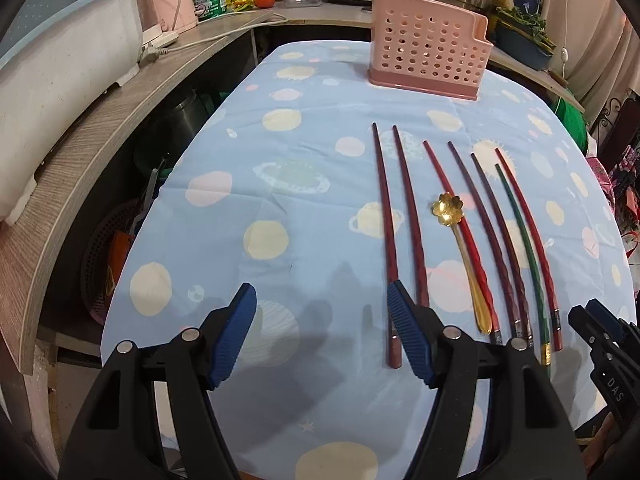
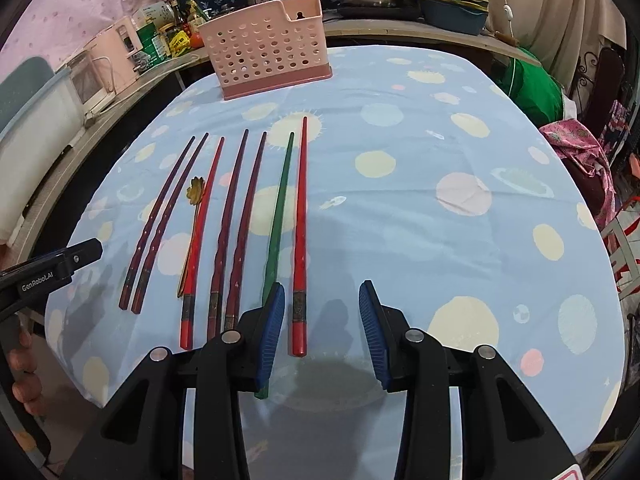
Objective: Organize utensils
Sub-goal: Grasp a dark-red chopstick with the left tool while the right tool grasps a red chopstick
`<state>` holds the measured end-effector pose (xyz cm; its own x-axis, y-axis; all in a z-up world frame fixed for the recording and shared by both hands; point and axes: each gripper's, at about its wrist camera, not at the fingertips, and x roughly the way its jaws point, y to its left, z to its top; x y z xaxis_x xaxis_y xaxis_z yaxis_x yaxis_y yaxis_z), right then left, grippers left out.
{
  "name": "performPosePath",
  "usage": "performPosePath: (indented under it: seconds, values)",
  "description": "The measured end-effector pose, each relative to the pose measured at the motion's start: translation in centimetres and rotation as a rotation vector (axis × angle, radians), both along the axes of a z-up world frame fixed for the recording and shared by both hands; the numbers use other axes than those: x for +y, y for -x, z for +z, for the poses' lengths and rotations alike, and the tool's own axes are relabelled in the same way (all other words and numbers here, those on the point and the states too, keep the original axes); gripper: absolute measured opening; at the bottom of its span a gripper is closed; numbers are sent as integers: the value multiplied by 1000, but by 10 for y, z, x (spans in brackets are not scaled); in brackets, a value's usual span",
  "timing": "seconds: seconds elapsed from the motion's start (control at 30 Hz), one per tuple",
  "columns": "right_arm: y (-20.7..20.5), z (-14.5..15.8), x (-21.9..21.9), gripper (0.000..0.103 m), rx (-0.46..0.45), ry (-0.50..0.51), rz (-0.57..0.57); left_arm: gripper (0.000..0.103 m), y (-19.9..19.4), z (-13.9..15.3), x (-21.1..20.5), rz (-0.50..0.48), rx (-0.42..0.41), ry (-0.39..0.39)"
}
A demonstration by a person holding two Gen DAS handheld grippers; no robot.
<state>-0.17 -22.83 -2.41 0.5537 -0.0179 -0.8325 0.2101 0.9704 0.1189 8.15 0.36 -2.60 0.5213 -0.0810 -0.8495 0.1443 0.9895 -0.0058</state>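
- Your left gripper (image 1: 322, 312) hangs over the near part of the worktop (image 1: 280, 152) with its jaws wide apart and nothing between them; its right pad sits over the butt end of the leftmost dark red chopstick (image 1: 384, 220).
- Your right gripper (image 2: 322, 314) has its jaws at a middling gap, not gripping anything; the butt end of the bright red chopstick (image 2: 301, 232) lies on the cloth below the gap, nearer the left pad, and the green chopstick (image 2: 280, 208) runs under that left pad.
- Seven chopsticks lie side by side on the blue spotted cloth, tips pointing away from you toward the pink utensil holder (image 1: 428, 52).
- A gold flower-bowled spoon (image 1: 464, 248) lies among them, its handle partly under or against a red chopstick; which, you cannot tell.
- The holder stands upright at the far end of the worktop, well apart from the row.
- Pots and jars crowd the shelf behind.
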Motion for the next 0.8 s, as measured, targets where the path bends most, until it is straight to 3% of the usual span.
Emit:
performPosePath:
  seconds: [0.8]
  values:
    - [-2, -15, 7, 18, 29, -6, 20, 64, 7, -18, -13, -53, 43, 6]
